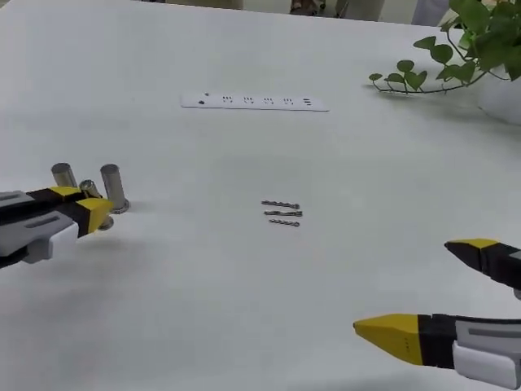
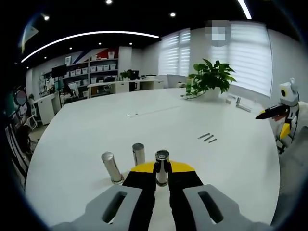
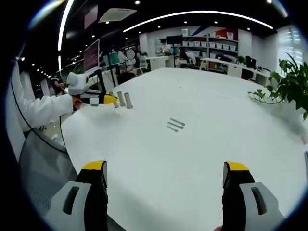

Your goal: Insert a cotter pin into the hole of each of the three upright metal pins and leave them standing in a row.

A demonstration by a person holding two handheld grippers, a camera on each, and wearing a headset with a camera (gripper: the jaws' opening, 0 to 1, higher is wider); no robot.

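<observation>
Three metal pins [image 1: 111, 186] stand upright at the left of the white table [image 1: 244, 309]. The left gripper [image 1: 96, 213] clamps one metal pin [image 2: 162, 166]. Three cotter pins [image 1: 282, 213] lie mid-table. The right gripper [image 1: 400, 285] gapes wide and empty, near right. A power strip [image 1: 254, 102] and a plant [image 1: 464, 49] sit far, with office shelves [image 2: 103, 60] beyond.

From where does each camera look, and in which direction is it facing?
Head view: on the person's head, looking forward and down at the white table; left claw and right claw show at the sides.
Left gripper view: on the left claw, facing the green leafy plant; its jaws are shut on one upright silver metal pin.
Right gripper view: on the right claw, jaws open, facing the left claw and a white sleeve.
Shared: three small grey cotter pins lie in all views.
</observation>
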